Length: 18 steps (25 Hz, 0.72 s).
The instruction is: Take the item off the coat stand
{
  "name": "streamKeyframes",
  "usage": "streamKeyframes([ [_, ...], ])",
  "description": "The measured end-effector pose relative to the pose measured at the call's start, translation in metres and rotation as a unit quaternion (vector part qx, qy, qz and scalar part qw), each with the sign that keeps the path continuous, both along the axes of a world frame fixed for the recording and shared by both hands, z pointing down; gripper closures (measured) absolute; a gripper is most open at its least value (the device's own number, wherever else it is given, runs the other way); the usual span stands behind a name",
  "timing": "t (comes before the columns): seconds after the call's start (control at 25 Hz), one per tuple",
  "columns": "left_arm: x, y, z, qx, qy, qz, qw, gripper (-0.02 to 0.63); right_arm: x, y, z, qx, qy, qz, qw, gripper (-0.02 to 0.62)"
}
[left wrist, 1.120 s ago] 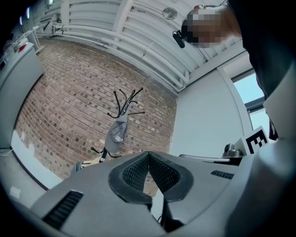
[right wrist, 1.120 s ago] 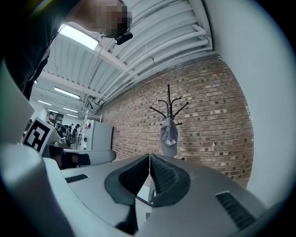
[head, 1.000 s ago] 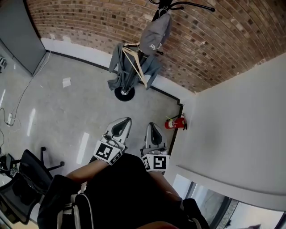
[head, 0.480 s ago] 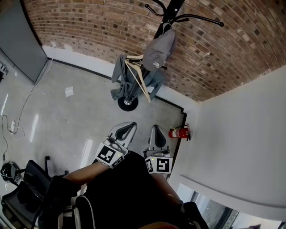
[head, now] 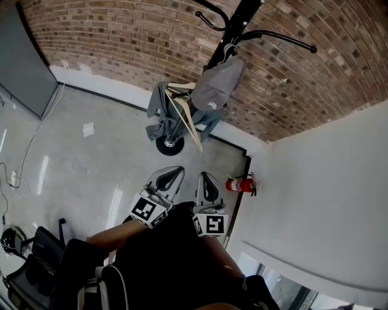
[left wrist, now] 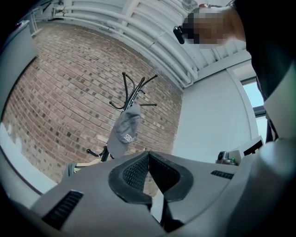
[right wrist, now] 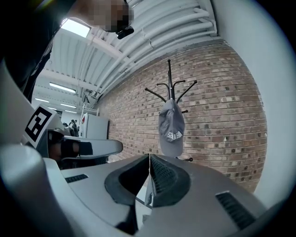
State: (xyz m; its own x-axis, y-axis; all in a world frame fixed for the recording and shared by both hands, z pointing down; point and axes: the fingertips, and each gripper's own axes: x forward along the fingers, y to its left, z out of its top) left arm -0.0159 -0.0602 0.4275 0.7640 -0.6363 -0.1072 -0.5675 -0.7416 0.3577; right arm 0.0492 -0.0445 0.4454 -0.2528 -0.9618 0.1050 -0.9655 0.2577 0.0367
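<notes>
A grey cap (head: 217, 85) with white lettering hangs on a black coat stand (head: 244, 13) in front of the brick wall. The cap (left wrist: 126, 131) is ahead in the left gripper view, and the cap (right wrist: 171, 127) also shows in the right gripper view. Lower on the stand hang a grey garment (head: 159, 110) and a wooden hanger (head: 185, 109). My left gripper (head: 171, 174) and right gripper (head: 204, 180) are held side by side near my body, well short of the stand. Both are shut with nothing between the jaws.
The stand's round base (head: 168, 144) rests on a pale polished floor (head: 91, 163). A red fire extinguisher (head: 240, 183) sits at the corner of a white wall (head: 315, 181). A black office chair (head: 36, 266) is at the lower left, cables (head: 18, 169) at the left.
The view has tilted up a little, so more of the stand's hooks show. The grippers keep their place near my body, both still shut.
</notes>
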Motion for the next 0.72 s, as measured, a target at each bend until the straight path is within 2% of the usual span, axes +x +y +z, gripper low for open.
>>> streamKeyframes([
  [0.28,0.036,-0.018,0.013,-0.009,-0.020,0.025,0.9994,0.588,0.041,-0.016,0.009,-0.004,-0.016,0.022,1.000,0.575],
  [0.44,0.052,-0.040,0.003,-0.013,-0.024,0.012,0.9996,0.588,0.061,-0.039,0.007,-0.005,-0.034,0.014,0.999,0.575],
  [0.56,0.072,-0.052,-0.013,0.005,-0.013,0.005,0.9999,0.587,0.072,-0.049,0.001,-0.006,-0.046,-0.011,0.999,0.575],
  [0.72,0.084,-0.080,-0.028,0.036,-0.023,-0.039,0.9983,0.586,0.078,-0.065,0.001,-0.013,-0.046,-0.038,0.998,0.575],
])
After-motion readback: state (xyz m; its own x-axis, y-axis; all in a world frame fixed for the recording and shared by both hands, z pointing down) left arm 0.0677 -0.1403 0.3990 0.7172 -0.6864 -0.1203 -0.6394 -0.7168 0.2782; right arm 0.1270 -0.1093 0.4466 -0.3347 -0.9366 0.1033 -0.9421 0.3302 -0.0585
